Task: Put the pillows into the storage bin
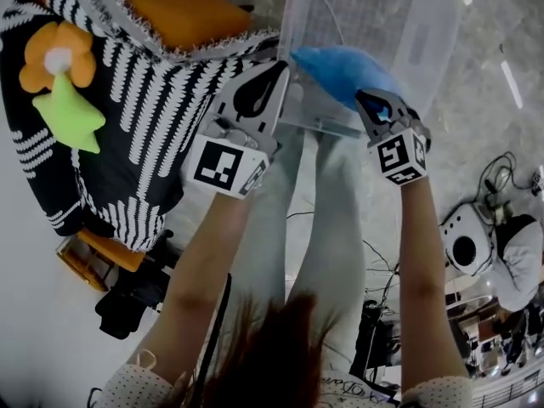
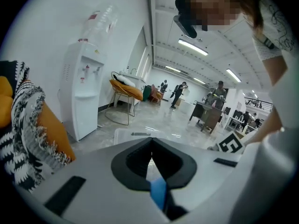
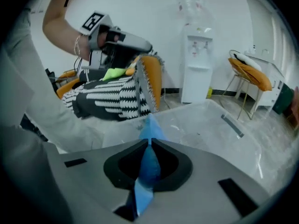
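Seen from the head: blue pillow point(image 1: 344, 68) at the near rim of the clear storage bin point(image 1: 425, 32), pinched between left tongs point(image 1: 277, 68) and right tongs point(image 1: 364, 100). Left gripper view — clamped shut on a blue corner, bin just beyond. Right gripper view — closed tight on pillow fabric, over the bin.

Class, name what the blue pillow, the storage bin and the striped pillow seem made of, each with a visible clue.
Blue pillow: soft matte fabric, probably; it folds where pinched. Storage bin: clear, glossy rigid plastic; the floor shows through. Striped pillow: woven cloth, seemingly; frayed fringe along its edge.
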